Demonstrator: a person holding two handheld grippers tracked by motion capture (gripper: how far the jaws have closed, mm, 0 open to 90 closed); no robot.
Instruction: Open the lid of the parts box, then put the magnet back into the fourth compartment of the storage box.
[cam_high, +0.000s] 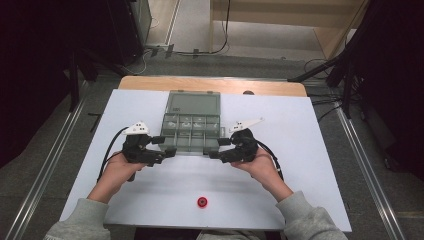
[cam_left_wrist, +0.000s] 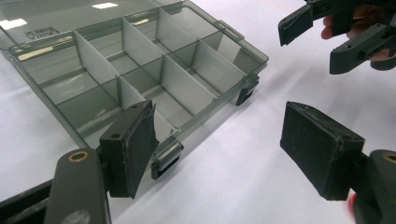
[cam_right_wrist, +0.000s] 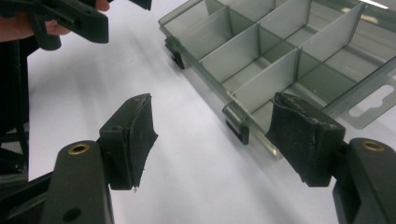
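Two grippers, left (cam_high: 169, 151) and right (cam_high: 214, 153), flank the open box (cam_high: 192, 131) at its front latches, jaws spread and empty, seemingly poised to grasp it.

A smoky grey compartment box (cam_high: 192, 129) lies open on the white tabletop (cam_high: 300, 150), toward twelve o'clock from the middle, its lid (cam_high: 194, 103) folded back flat toward the far edge. Dividers split the tray into small cells — most look empty, though a few pale specks may lie in the far row. A small red round piece (cam_high: 202, 202) sits alone at six o'clock, well apart from the box.
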